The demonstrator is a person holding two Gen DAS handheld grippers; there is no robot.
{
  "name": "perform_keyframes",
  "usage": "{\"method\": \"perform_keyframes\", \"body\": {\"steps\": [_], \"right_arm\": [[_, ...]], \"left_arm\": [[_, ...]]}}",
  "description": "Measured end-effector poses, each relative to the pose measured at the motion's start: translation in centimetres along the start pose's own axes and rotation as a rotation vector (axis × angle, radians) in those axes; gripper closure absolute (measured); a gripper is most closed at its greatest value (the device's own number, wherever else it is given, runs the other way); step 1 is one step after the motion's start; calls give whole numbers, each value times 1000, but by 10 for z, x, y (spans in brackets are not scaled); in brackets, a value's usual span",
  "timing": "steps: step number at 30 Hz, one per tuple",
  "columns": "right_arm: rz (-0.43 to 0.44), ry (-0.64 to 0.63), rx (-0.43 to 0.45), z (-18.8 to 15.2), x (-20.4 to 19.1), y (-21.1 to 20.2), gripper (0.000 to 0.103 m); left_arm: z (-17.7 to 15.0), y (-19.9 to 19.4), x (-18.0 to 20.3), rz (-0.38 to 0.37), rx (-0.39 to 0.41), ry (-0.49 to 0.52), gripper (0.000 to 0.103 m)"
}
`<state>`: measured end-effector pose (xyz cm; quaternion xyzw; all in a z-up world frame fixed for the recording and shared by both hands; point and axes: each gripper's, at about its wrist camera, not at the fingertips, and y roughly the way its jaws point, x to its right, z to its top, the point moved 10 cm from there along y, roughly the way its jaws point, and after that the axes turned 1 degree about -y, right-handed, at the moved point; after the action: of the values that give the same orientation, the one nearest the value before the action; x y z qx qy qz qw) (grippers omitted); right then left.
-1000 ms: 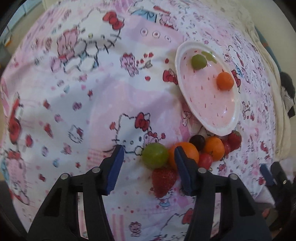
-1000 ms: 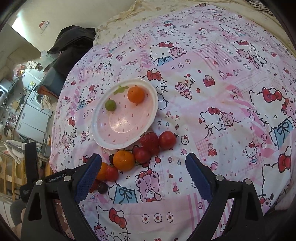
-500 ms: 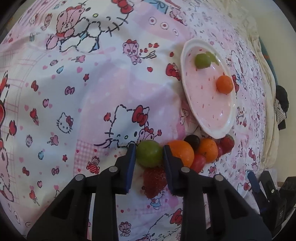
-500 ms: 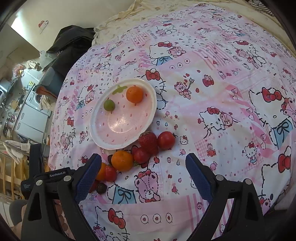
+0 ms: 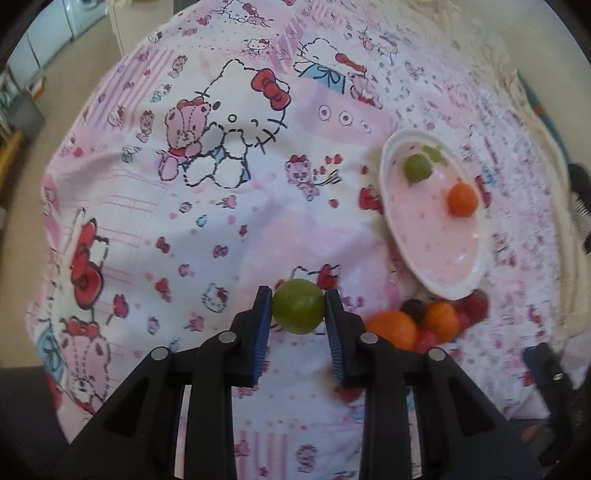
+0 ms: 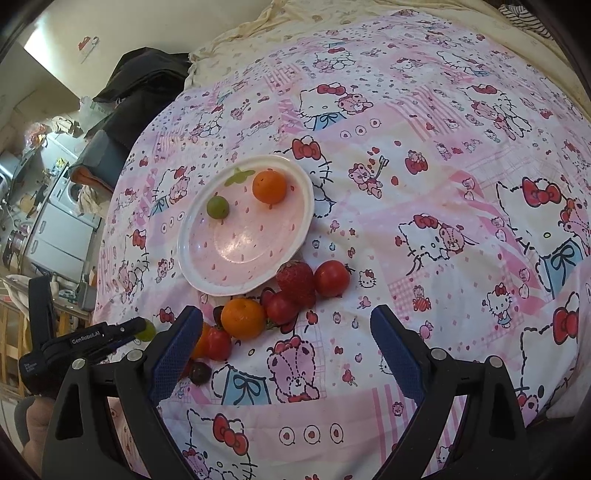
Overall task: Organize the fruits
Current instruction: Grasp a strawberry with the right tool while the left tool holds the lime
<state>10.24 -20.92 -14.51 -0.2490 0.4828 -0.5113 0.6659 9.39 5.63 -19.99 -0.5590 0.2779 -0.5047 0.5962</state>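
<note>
My left gripper is shut on a round green fruit and holds it just above the pink cartoon-print cloth. The same gripper shows at the left edge of the right wrist view, the green fruit at its tip. A white plate holds a smaller green fruit and an orange. A heap of fruit lies below the plate: an orange, a strawberry, tomatoes and a dark grape. My right gripper stands open above the cloth beside the heap.
The patterned cloth covers a rounded surface that drops off at the left to a floor with white appliances and dark clothing. A cream blanket lies along the far edge.
The left gripper closed on the green fruit, lifted it off the cloth and drew it away from the heap. The right gripper stayed where it was.
</note>
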Motion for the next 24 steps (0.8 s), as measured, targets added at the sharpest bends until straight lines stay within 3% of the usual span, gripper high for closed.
{"method": "perform_keyframes", "body": {"steps": [12,16,18,24], "right_arm": [[-4,12,1,0,5,-2,9],[-6,7,-4,0,3,0,9],[-6,3,-4,-1,2,0,9],[8,57,1,9,16,-2,9]], "left_arm": [[-9,27,-2,63,-65,37,66],[-9,28,0,70,-63,59,67],[-9,27,0,75,-56,67,75],[-5,7,4,46,-22,90,76]]}}
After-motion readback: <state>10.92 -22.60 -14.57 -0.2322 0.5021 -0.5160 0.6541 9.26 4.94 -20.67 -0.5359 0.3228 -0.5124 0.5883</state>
